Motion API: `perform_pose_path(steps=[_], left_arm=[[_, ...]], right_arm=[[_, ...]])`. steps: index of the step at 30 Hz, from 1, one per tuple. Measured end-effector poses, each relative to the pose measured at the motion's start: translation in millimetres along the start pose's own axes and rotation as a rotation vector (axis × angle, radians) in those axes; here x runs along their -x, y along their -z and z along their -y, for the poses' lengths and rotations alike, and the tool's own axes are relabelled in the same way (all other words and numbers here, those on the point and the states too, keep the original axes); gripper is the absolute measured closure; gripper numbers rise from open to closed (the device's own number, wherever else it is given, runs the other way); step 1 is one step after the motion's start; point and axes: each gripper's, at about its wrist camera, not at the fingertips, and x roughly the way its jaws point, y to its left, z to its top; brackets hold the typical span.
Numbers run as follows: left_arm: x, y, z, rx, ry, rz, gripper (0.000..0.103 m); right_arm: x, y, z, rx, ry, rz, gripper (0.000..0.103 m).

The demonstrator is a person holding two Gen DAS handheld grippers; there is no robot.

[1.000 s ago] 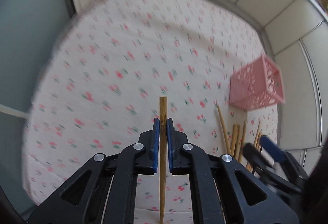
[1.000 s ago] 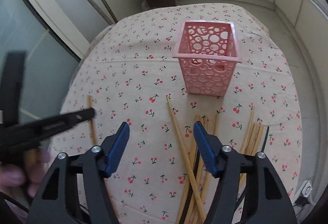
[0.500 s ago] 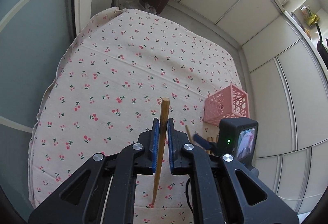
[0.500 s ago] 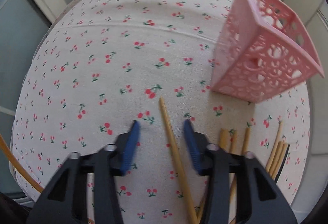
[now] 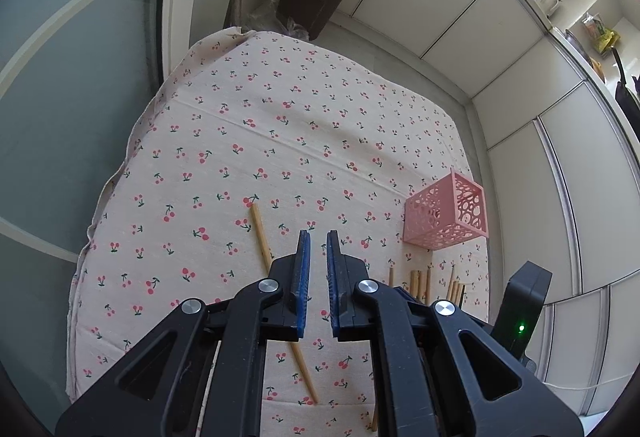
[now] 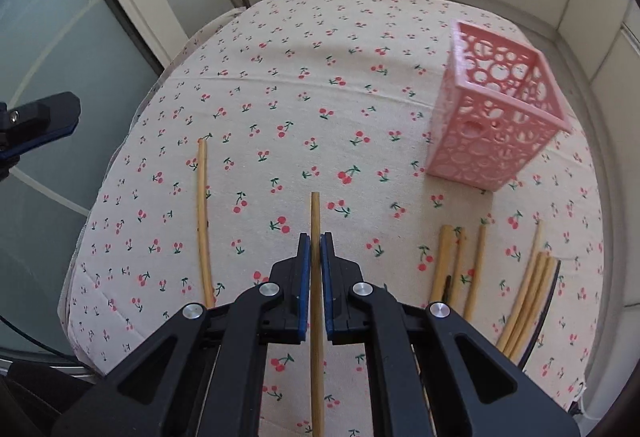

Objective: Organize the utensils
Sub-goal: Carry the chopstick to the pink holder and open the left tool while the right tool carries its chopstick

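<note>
Since a second ago: left tool (image 5: 316, 249) has let go its chopstick, which now lies on the cherry-print counter (image 6: 280, 77) near the left edge (image 6: 202, 213); right tool (image 6: 315, 249) has come over another chopstick (image 6: 315, 213) and clamped on it.
Left tool: pads near together, nothing between them.
Holder: pink basket (image 6: 496, 125), upright toward the far right corner, seemingly empty.
Remaining stock: loose chopsticks (image 6: 528, 297) along the near right edge.
Hazards: thin stick pinched near one end may pivot or slip during the lift; tip may catch the basket's perforations or tip the light basket over.
</note>
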Motion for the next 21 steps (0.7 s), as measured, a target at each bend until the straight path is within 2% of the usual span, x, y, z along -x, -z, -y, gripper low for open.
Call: perform_pose_path(steps=[3, 4, 7, 10, 12, 13, 17, 18, 19, 20, 21], left_arm=[[-7.4, -3.0, -3.4, -0.004, -0.018, -0.016, 0.094], [-21.9, -5.6, -11.6, 0.019, -0.042, -0.063, 0.093], [-64.8, -12.7, -32.1, 0.103, -0.086, -0.174, 0.085], [-95.8, -17.8, -29.9, 0.071, -0.169, -0.189, 0.075], [-115.8, -12.5, -25.8, 0.076, -0.184, -0.236, 0.066], [-124.0, -10.2, -23.6, 0.073, -0.201, -0.248, 0.066], [-153.4, 2.2, -13.2, 0.024, -0.344, -0.243, 0.065], [-155.4, 6.4, -6.0, -0.028, -0.387, -0.197, 0.065], [-158.2, 9.9, -0.9, -0.065, -0.412, -0.184, 0.067], [-159.4, 13.5, 3.4, -0.091, -0.415, -0.164, 0.076], [-160.0, 15.8, 6.0, -0.107, -0.399, -0.155, 0.089]], right_arm=[[15.1, -2.0, 2.6, -0.028, -0.01, 0.045, 0.097], [24.3, -1.1, 1.5, -0.035, -0.025, 0.067, 0.097], [53.0, 5.5, -5.1, -0.011, -0.042, 0.13, 0.097], [82.7, 13.1, -6.9, 0.009, -0.048, 0.196, 0.097], [100.1, 17.3, 0.0, 0.001, -0.055, 0.236, 0.097], [106.8, 18.2, 4.1, -0.005, -0.06, 0.252, 0.097], [129.7, 24.1, 24.9, -0.041, -0.074, 0.299, 0.097], [135.1, 24.7, 31.3, -0.053, -0.078, 0.311, 0.097], [141.0, 27.5, 35.4, -0.059, -0.077, 0.322, 0.097], [146.2, 28.3, 39.8, -0.065, -0.075, 0.334, 0.097], [152.1, 28.8, 45.1, -0.074, -0.076, 0.348, 0.097]])
